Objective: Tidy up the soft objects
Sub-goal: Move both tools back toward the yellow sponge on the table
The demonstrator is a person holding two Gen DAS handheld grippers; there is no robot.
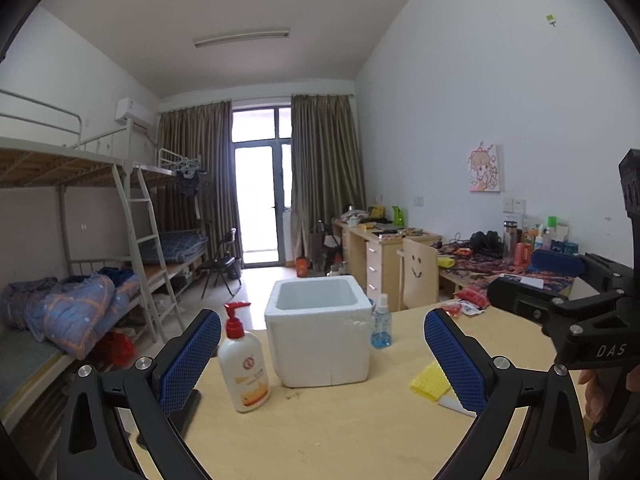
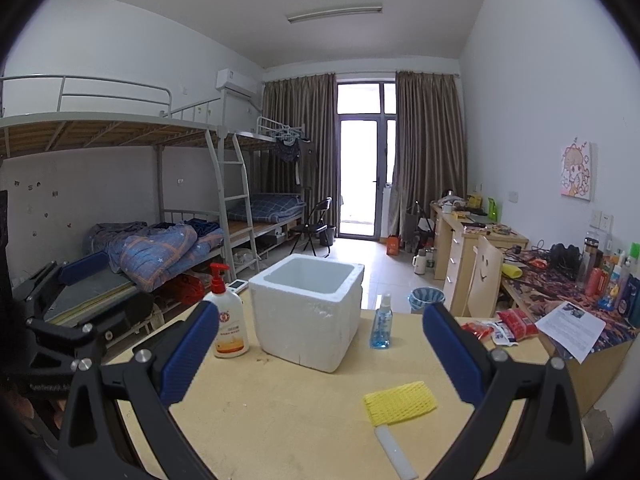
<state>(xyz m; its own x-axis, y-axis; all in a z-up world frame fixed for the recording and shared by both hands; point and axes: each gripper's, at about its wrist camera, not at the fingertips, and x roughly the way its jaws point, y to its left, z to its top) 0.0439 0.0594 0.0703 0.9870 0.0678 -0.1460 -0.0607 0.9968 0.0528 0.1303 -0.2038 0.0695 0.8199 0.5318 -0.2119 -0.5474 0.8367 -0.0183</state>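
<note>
A white foam box [image 1: 318,332] [image 2: 308,308] stands open-topped in the middle of the wooden table [image 1: 320,432] [image 2: 288,412]. A yellow foam net sleeve [image 2: 399,402] [image 1: 430,381] lies on the table to the right of the box, with a white strip [image 2: 394,450] just in front of it. My left gripper [image 1: 322,360] is open, held above the near table edge, its blue pads [image 1: 192,360] wide apart. My right gripper [image 2: 320,356] is also open, with the sleeve low between its fingers, nearer the right one.
A lotion pump bottle [image 1: 242,364] [image 2: 226,320] stands left of the box and a small blue spray bottle [image 1: 381,322] [image 2: 382,324] right of it. Red snack packets [image 2: 500,326] lie at the far right edge. Bunk beds [image 2: 160,240] line the left wall, desks the right.
</note>
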